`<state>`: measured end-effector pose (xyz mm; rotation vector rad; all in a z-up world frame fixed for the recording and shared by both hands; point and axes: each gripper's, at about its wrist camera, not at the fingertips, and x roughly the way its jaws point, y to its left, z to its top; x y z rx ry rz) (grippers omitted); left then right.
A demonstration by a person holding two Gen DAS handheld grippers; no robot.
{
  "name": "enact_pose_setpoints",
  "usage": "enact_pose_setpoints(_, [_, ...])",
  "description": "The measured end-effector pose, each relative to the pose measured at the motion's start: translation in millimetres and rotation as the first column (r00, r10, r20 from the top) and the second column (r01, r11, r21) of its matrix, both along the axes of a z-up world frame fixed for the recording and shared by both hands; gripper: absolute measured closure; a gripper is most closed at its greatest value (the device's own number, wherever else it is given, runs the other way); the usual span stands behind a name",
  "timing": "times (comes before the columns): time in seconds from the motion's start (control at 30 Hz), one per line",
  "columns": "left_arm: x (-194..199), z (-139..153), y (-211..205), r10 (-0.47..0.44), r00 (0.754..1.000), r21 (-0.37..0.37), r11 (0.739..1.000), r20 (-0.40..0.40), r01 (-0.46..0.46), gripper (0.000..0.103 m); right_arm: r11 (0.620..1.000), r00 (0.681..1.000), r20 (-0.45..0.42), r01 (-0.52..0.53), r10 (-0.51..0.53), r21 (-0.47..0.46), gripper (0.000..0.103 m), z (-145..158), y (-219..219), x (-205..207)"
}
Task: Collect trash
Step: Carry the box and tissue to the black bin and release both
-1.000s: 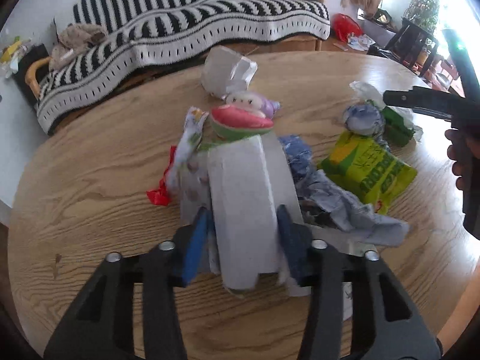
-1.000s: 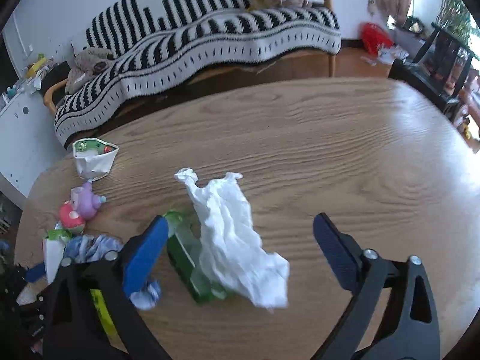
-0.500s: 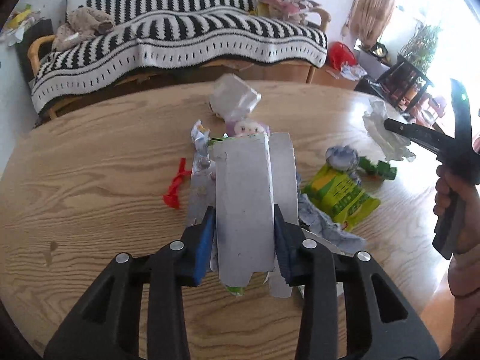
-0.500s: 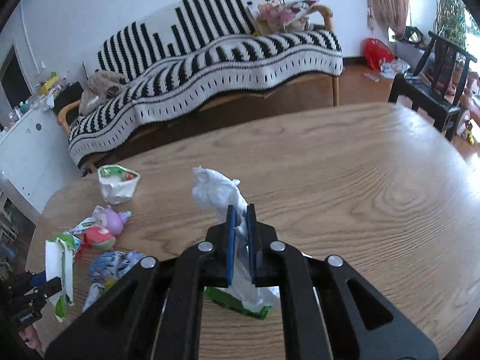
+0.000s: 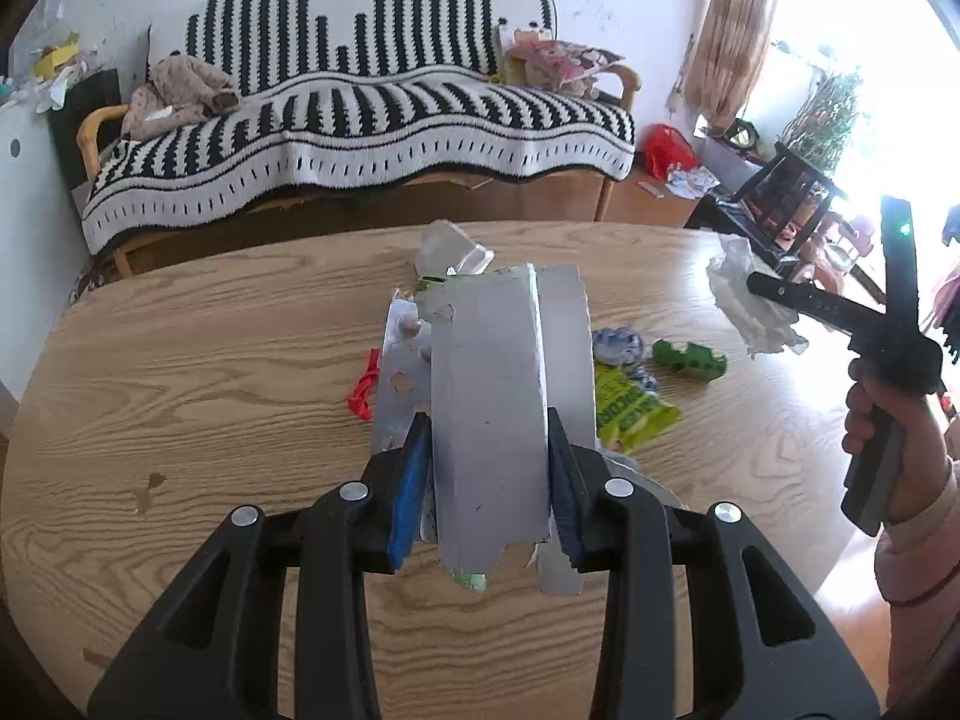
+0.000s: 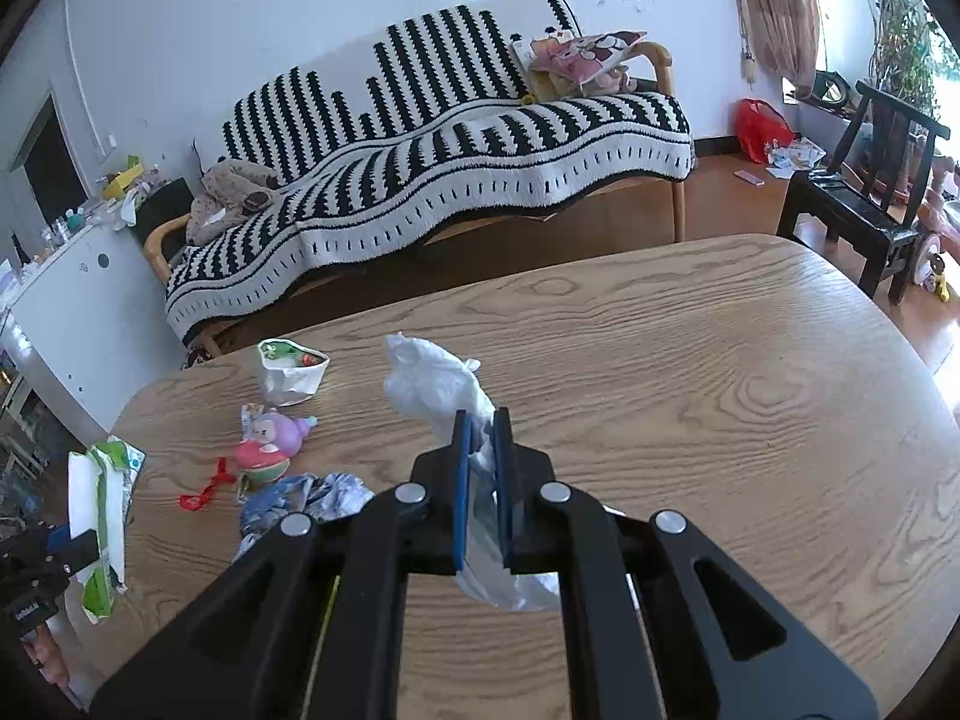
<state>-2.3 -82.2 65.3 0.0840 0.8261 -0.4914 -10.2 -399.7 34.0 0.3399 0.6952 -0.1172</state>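
Left wrist view: left gripper (image 5: pixel 487 468) is clamped on a flattened grey carton (image 5: pixel 489 414), now lifted higher off the table (image 5: pixel 198 396) than a second ago, while the green wrapper (image 5: pixel 633 414), red scrap (image 5: pixel 363 390) and green bottle (image 5: pixel 690 358) lie below.

Right wrist view: right gripper (image 6: pixel 482 474), wide open a second ago, pinches the white tissue (image 6: pixel 435 384) and raises it clear, so both pieces are in hand; no bin shows, and the torn cup (image 6: pixel 292 373) holds only scraps.

Table (image 6: pixel 720 372) right bare (litter (image 6: pixel 273 456) crowds left).
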Motion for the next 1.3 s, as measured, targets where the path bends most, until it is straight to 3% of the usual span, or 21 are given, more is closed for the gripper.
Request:
enact_pose_setpoints(0.2, [-19.5,-4.0,1.9,-0.009,1.000,0.003,1.000,-0.011,0.009,0.067,1.000,1.000,-0.002,0.001,-0.001,0.006,0.095,1.7,3.3,-26.7])
enact_pose_setpoints(0.5, [-40.7,-13.5,15.9,0.007,0.999,0.010,1.000,-0.038,-0.006,0.067,0.998,0.998,-0.056,0.026,-0.023,0.061,0.095,-22.3,9.1,-63.5])
enact_pose_setpoints(0.87, [-67.5,15.5,6.1,-0.043,0.999,-0.017,0.999,0.013,0.043,0.067,0.999,0.999,0.014,0.045,-0.045,0.012,0.095,24.4,12.4,-107.8])
enact_pose_setpoints(1.13, [-117.7,37.8,-38.0,-0.186,0.982,-0.033,0.982,0.045,0.187,0.067,0.997,0.994,0.076,0.082,-0.081,-0.008,0.095,60.6,5.5,-192.8])
enact_pose_setpoints(1.3, [-171.5,30.3,-91.1,-0.350,0.937,-0.057,0.935,0.000,0.349,0.067,0.992,0.988,0.091,0.125,-0.122,-0.030,0.095,70.2,-1.3,-266.7])
